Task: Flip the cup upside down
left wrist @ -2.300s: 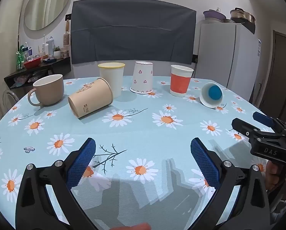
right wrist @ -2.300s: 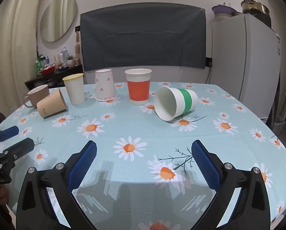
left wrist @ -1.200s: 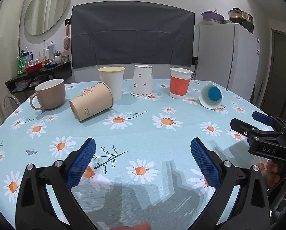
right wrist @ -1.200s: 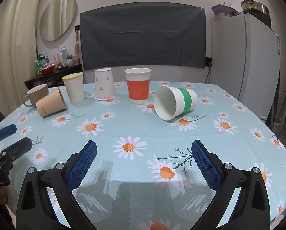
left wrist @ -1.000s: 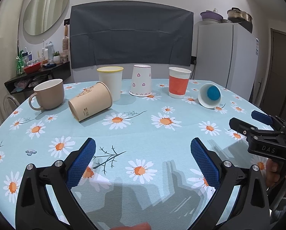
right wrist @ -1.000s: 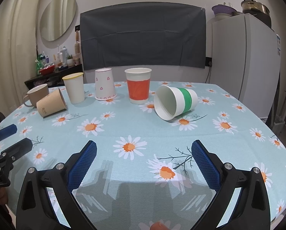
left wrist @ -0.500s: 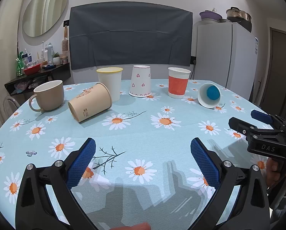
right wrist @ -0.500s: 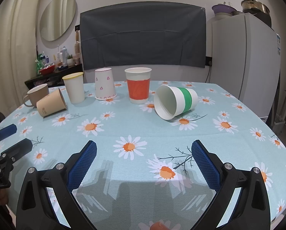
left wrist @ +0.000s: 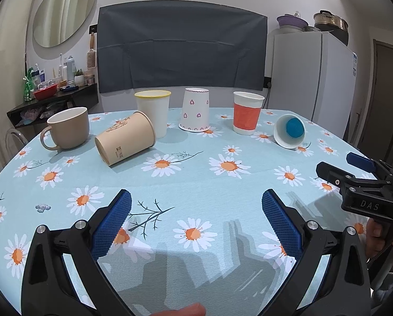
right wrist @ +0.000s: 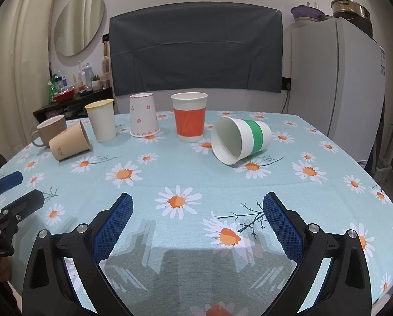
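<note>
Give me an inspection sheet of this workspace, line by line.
Surface: table under a blue daisy cloth.
Job's things: mug, yellow-rim cup and orange cup upright; heart cup already upside down; tan cup and green-band cup on their sides.
Clutter: nothing seen.
Grippers: left gripper and right gripper both open, empty, over the table's near edge.
Cables: one down the wall beside the fridge.
Surroundings: mirror, dark cloth, shelf of toiletries, pots on the fridge.
</note>
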Motion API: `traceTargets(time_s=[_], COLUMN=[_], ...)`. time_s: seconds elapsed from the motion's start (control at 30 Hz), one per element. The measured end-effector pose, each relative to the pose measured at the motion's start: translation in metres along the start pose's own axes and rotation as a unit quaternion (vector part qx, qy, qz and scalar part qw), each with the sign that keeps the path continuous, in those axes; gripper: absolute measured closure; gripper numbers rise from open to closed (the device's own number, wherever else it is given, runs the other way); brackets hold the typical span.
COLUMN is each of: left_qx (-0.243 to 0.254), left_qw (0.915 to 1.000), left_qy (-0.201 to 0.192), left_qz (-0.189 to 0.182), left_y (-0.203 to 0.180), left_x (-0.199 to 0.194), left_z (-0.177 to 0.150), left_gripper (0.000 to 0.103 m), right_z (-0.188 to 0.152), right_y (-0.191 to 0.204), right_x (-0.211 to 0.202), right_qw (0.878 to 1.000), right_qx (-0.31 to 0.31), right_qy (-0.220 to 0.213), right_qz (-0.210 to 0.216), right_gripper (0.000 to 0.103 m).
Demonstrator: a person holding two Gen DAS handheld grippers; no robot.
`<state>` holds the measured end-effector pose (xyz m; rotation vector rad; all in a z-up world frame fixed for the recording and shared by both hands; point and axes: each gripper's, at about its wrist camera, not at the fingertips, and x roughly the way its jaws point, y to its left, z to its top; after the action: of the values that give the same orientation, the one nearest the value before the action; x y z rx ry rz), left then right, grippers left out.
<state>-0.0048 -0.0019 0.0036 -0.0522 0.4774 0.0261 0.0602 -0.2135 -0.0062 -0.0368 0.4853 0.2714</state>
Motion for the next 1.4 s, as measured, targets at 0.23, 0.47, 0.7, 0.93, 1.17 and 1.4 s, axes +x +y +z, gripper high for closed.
traceTargets(time_s=[0.23, 0.47, 0.7, 0.93, 1.17, 1.4], left_qx=[0.000, 0.001, 0.001, -0.001, 0.001, 0.021], left_qw=[1.0000, 1.0000, 1.0000, 1.0000, 0.9998, 0.9992], left_qy=[0.000, 0.000, 0.001, 0.007, 0.018, 0.030], left_qz=[0.000, 0.000, -0.001, 0.004, 0.004, -0.017], left_y=[0.000, -0.001, 0.000, 0.001, -0.001, -0.010], left_x=[0.000, 0.000, 0.001, 0.004, 0.012, 0.022], left_z=[0.000, 0.000, 0.000, 0.000, 0.012, 0.052], left_gripper=[0.006, 0.006, 0.006, 0.006, 0.006, 0.006], right_z=[0.000, -0.001, 0.000, 0.001, 0.014, 0.045], right_y=[0.000, -0.001, 0.000, -0.002, -0.015, -0.025], right_x=[0.000, 0.002, 0.002, 0.007, 0.019, 0.028], right_qw=[1.000, 1.000, 1.000, 1.000, 0.998, 0.999], right_qx=[0.001, 0.001, 0.001, 0.005, 0.024, 0.002], right_qy=[0.001, 0.004, 0.008, 0.025, 0.057, 0.046], right_qz=[0.000, -0.001, -0.005, -0.015, 0.005, -0.029], right_gripper=[0.008, 0.008, 0.008, 0.008, 0.008, 0.008])
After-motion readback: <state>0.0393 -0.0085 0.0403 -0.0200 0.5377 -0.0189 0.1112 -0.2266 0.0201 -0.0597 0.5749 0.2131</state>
